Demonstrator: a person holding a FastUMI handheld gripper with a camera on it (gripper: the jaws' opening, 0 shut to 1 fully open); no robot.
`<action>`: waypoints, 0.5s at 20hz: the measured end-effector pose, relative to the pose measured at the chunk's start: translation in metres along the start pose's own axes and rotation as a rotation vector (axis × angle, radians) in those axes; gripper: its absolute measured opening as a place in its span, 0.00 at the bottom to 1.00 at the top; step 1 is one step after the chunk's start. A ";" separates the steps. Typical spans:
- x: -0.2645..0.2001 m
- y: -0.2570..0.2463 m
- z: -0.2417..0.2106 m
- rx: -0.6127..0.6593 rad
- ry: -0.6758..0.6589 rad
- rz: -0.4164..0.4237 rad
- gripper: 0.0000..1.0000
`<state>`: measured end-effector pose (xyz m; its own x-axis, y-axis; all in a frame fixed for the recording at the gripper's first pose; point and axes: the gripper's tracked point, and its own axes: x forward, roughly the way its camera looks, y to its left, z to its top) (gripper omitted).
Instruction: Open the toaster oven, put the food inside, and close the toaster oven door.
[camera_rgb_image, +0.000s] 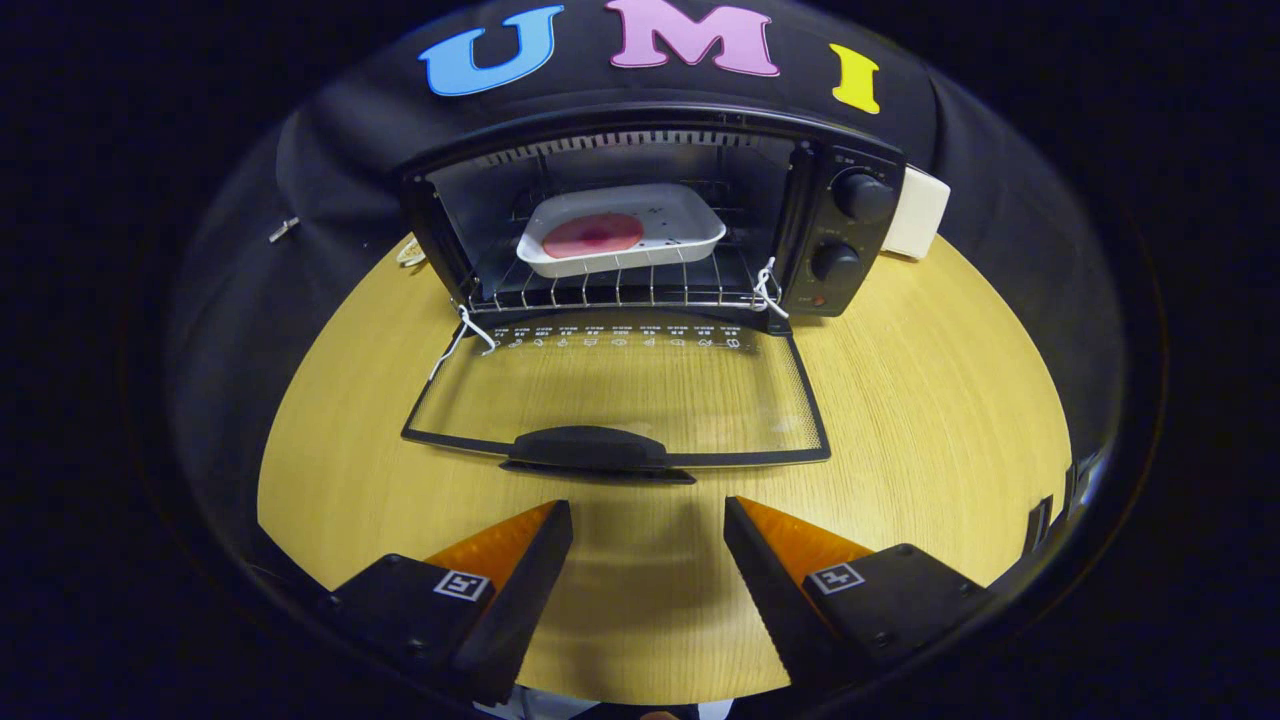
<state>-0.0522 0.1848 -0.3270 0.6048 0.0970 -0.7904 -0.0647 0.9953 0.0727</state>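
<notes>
The toaster oven stands at the table's far side, with the food tray on its rack. Its door lies flat toward you, and the handle runs left to right just ahead of your gripper, whose fingers are spread apart and hold nothing.

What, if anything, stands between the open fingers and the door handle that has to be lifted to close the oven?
Nothing visible. The gripper, open, sits just short of the door handle, with only bare table between.
</notes>
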 end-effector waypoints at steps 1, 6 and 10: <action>0.005 0.001 -0.002 -0.018 0.007 -0.009 0.99; 0.018 0.008 -0.007 -0.082 0.017 -0.024 0.99; 0.028 0.002 0.001 -0.092 0.002 -0.037 1.00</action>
<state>-0.0349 0.1899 -0.3482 0.6064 0.0598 -0.7929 -0.1147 0.9933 -0.0129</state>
